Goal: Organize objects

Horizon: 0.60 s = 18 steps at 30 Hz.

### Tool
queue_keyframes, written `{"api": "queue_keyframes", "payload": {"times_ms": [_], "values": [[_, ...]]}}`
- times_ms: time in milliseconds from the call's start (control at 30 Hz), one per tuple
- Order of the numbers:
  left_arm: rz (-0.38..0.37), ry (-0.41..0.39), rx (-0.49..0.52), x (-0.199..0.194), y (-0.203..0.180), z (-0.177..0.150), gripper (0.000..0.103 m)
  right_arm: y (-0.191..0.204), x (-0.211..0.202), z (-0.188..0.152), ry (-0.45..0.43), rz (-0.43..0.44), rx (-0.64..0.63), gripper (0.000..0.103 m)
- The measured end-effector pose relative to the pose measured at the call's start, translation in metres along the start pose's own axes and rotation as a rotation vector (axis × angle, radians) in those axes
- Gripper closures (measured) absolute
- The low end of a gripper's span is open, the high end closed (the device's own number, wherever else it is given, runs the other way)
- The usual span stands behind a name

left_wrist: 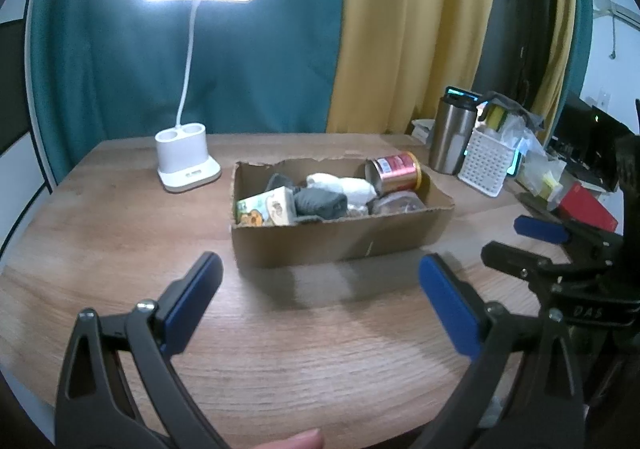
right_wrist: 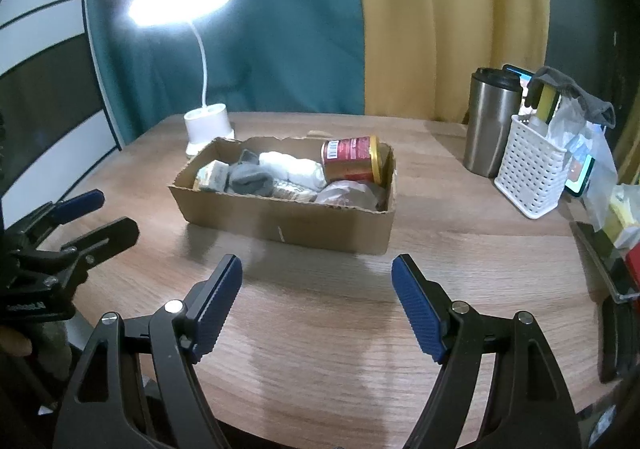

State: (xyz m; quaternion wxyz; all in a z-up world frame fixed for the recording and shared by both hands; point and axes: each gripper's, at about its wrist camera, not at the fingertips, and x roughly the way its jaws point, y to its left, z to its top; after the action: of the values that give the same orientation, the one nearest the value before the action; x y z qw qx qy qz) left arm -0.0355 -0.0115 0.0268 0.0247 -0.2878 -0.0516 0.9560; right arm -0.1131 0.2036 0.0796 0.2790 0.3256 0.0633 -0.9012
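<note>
Cardboard box (left_wrist: 340, 241), shallow, torn along its rim, sits near the middle of the bench (left_wrist: 120, 233), closer to the far edge than to us. We log the bench as pale wood-grain with a rounded near edge; behind it hang a teal curtain (left_wrist: 240, 49) and a yellow curtain (left_wrist: 408, 29). A lit white desk lamp (left_wrist: 187, 165) stands by the far edge, left of the box.

Contents we can name: a red-and-gold can (right_wrist: 352, 160) lying on its side at the right end, a white rolled cloth (right_wrist: 294, 167) in the middle, a grey rolled cloth (right_wrist: 250, 179) beside it, and a printed carton (left_wrist: 268, 208) at the left end. A crinkled wrapped item in front of the can is too blurred for us to identify.

Toward the far right corner we list a steel tumbler (right_wrist: 491, 121) and a white perforated basket (right_wrist: 530, 173), touching or nearly so. Clutter past the right edge is cut off and unreadable.

Left tongs (left_wrist: 320, 305) and right tongs (right_wrist: 316, 303) both stand wide over bare bench in front of the box, nothing between their blue pads (right_wrist: 218, 309).
</note>
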Motion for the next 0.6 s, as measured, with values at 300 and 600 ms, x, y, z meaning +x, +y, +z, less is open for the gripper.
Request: {"api": "queue_keyframes", "payload": {"times_ms": [300, 600], "values": [[0.009, 0.017, -0.016, 0.0044, 0.0055, -0.0013, 0.003, 0.0007, 0.0025, 0.0015, 0.004, 0.000, 0.000, 0.023], [0.013, 0.022, -0.014, 0.0060, 0.0062, 0.0000, 0.003, 0.0007, 0.0040, 0.0033, 0.008, 0.002, -0.001, 0.023]]}}
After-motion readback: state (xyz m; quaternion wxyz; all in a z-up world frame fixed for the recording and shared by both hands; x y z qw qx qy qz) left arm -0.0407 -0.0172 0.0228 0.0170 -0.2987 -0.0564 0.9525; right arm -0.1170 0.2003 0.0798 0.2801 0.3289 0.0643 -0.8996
